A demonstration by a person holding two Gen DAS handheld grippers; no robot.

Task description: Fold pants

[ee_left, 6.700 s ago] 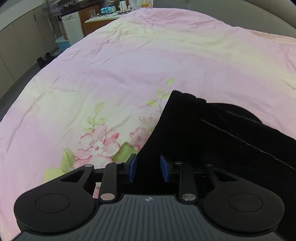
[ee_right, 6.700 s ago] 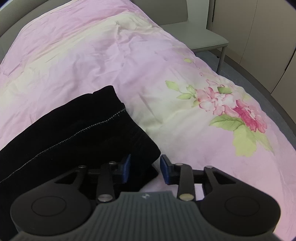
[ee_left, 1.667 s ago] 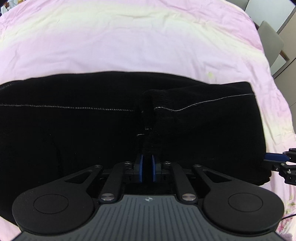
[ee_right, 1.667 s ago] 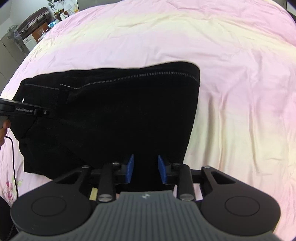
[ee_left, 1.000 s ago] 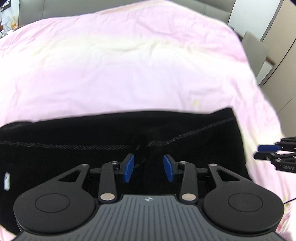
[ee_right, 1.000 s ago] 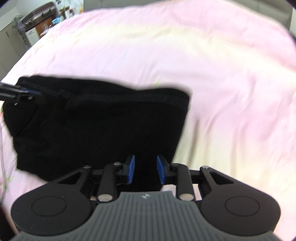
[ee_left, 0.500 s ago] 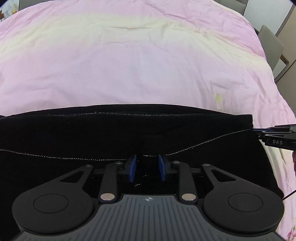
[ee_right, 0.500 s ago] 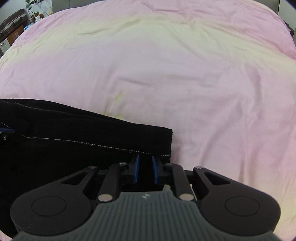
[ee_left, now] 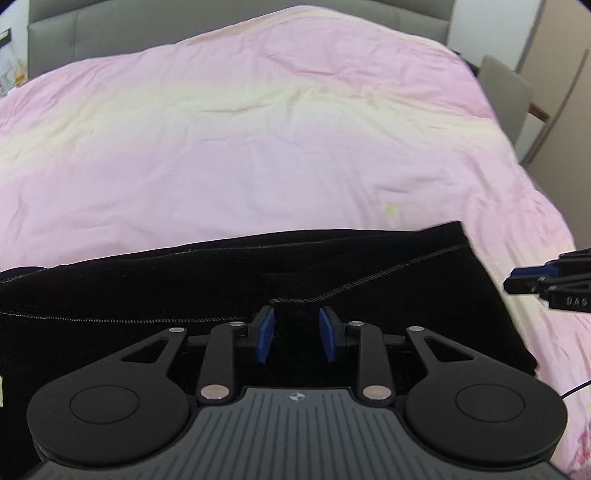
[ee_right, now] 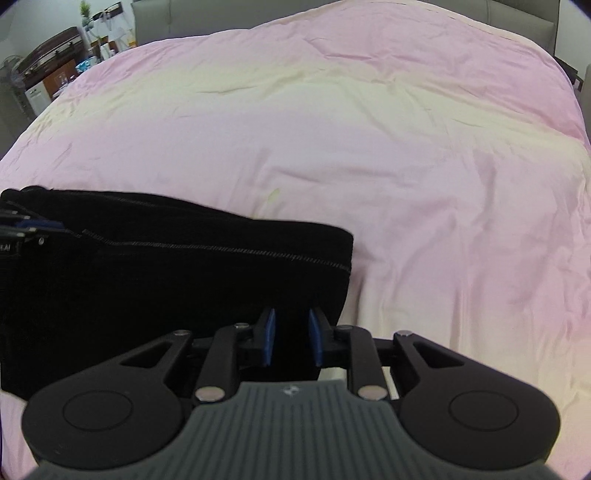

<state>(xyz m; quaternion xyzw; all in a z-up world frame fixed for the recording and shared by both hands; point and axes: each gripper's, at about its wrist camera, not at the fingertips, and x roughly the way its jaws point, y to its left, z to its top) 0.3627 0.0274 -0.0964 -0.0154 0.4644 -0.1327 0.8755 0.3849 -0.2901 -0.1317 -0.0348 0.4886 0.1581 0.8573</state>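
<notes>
Pink and pale-yellow bedding [ee_left: 258,155] covers a wide bed that fills both views, with a grey headboard [ee_left: 221,22] along its far edge and a grey chair [ee_left: 504,96] off its right side. Folded black pants [ee_left: 166,291] lie across the near edge of the bed as a long flat band, pale stitching running along their length; in the right wrist view they [ee_right: 166,280] end in a squared fold toward the bed's middle. Over the middle of the pants the left gripper [ee_left: 296,338] has its blue pads a modest gap apart, dark cloth beneath them but nothing pinched. Its jaws have narrowed a little within the last second. At the pants' right end the right gripper [ee_right: 291,339] shows a narrower gap, its jaws having just been opening, with the cloth's end below the pads and not clamped.
</notes>
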